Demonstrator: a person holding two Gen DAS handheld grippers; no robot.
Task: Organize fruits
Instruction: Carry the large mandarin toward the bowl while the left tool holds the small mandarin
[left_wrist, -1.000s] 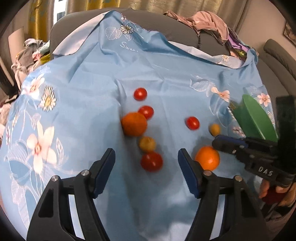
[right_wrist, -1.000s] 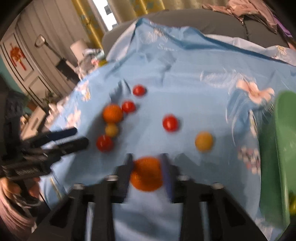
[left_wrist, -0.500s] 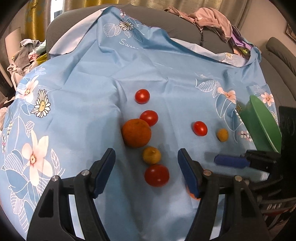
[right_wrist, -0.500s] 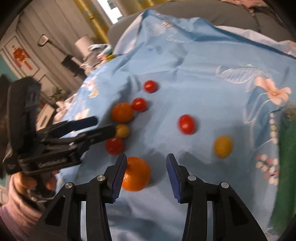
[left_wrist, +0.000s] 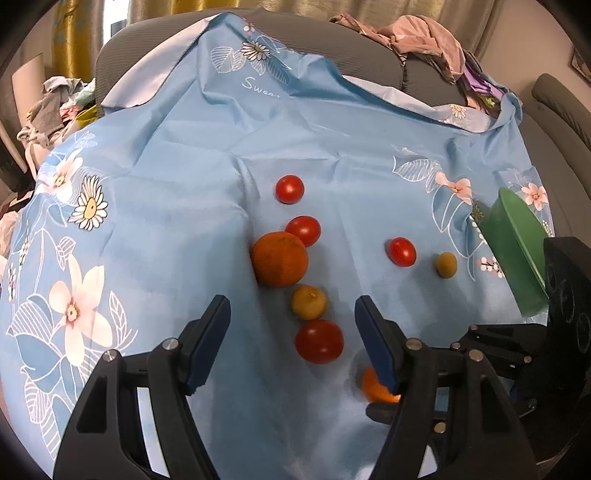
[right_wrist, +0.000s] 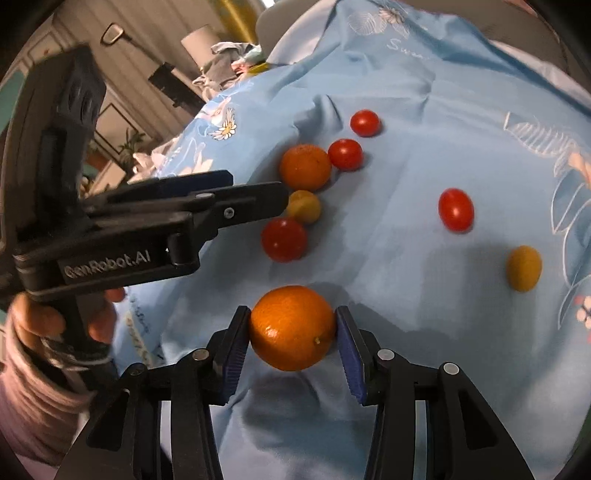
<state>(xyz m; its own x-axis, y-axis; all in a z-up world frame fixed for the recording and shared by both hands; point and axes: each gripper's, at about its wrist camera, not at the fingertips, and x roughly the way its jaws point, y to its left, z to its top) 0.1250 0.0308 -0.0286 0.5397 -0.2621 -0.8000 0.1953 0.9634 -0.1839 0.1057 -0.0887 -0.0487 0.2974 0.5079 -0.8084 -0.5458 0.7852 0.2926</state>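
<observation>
Blue-padded right tool (right_wrist: 292, 338): both pads pressed on an orange (right_wrist: 292, 327), gripping it over the cloth; the left view shows only a sliver of that orange (left_wrist: 373, 387) behind a finger.
Left tool (left_wrist: 291, 328): fingers spread wide, holding nothing, flanking a red tomato (left_wrist: 319, 341) and a small yellow fruit (left_wrist: 308, 302).
Beyond: second orange (left_wrist: 279, 259) touching a tomato (left_wrist: 303, 230).
Green bowl (left_wrist: 517, 251): cut off by the right tool's body.
Blue floral cloth (left_wrist: 184, 166): hides whatever lies beneath.
</observation>
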